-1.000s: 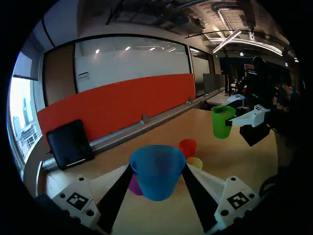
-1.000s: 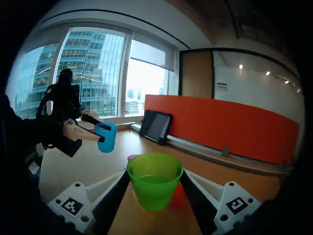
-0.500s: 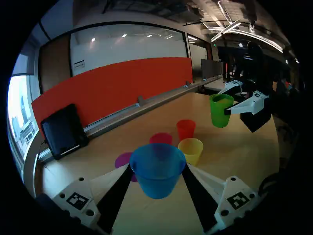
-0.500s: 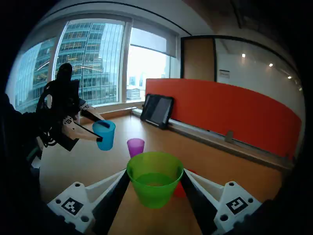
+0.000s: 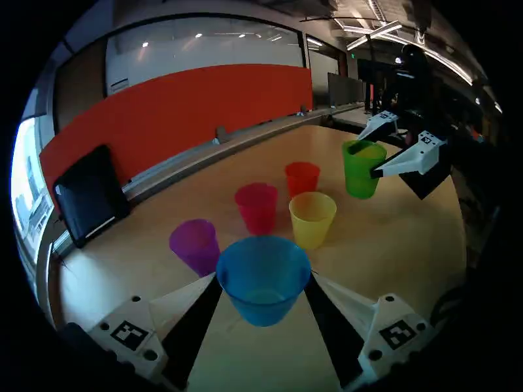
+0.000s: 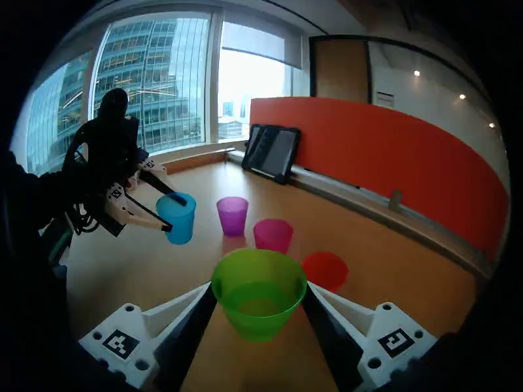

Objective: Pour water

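Observation:
My left gripper (image 5: 263, 284) is shut on a blue cup (image 5: 263, 277) that holds a little water, held upright above the wooden table (image 5: 392, 235). My right gripper (image 6: 259, 297) is shut on a green cup (image 6: 259, 299) with water in its bottom. From the left gripper view the green cup (image 5: 361, 168) hangs at the far right; from the right gripper view the blue cup (image 6: 177, 217) hangs at the left. Between them stand a purple cup (image 5: 195, 245), a pink cup (image 5: 257, 206), a yellow cup (image 5: 312, 218) and a red cup (image 5: 301, 178).
A black tablet (image 5: 89, 193) leans against the orange partition (image 5: 183, 104) at the table's back edge. Tall windows (image 6: 150, 78) lie beyond the left gripper. A person's dark sleeve (image 6: 39, 196) holds the left gripper. Bare wood lies in front of the cups.
Both grippers have tilted downward, bringing the standing cups on the table into view. Each keeps its cup in its hold.

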